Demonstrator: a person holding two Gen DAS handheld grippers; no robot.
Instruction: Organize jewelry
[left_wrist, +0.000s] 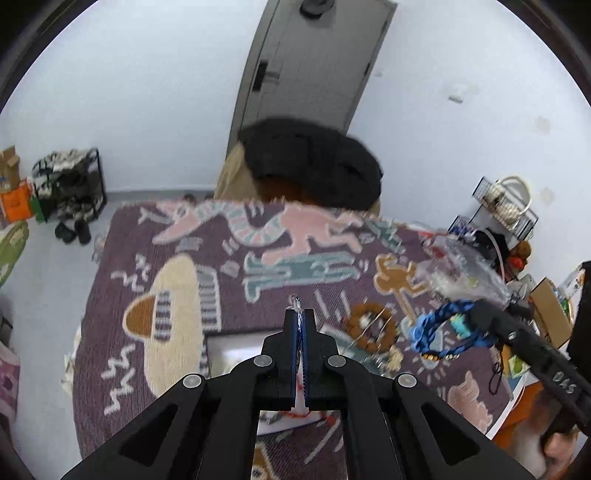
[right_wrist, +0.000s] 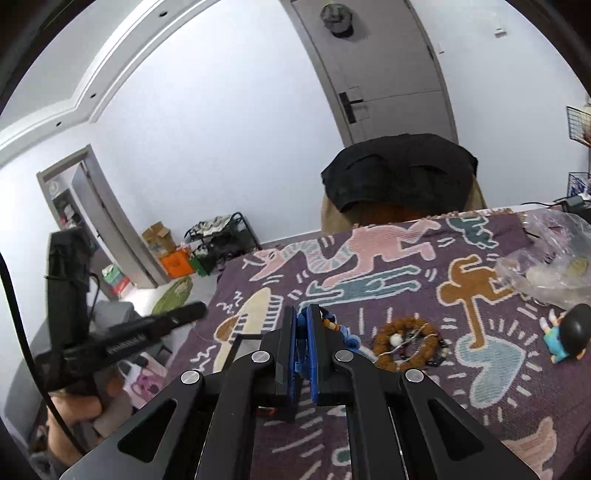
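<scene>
Two claws: right claw (right_wrist: 303, 314) pinches one blue bracelet (left_wrist: 439, 326).

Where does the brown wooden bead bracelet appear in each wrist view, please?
Left wrist view: brown bead bracelet lies right of centre on the patterned cloth.
Right wrist view: bracelet lies right of centre, lower half.
Shared landmark: orange figure woven into the cloth, just beyond it.

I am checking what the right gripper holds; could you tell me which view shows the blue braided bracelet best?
The left wrist view: the blue braided bracelet hangs as a whole loop from the right gripper. The right wrist view shows only a bit between its own fingers.
</scene>
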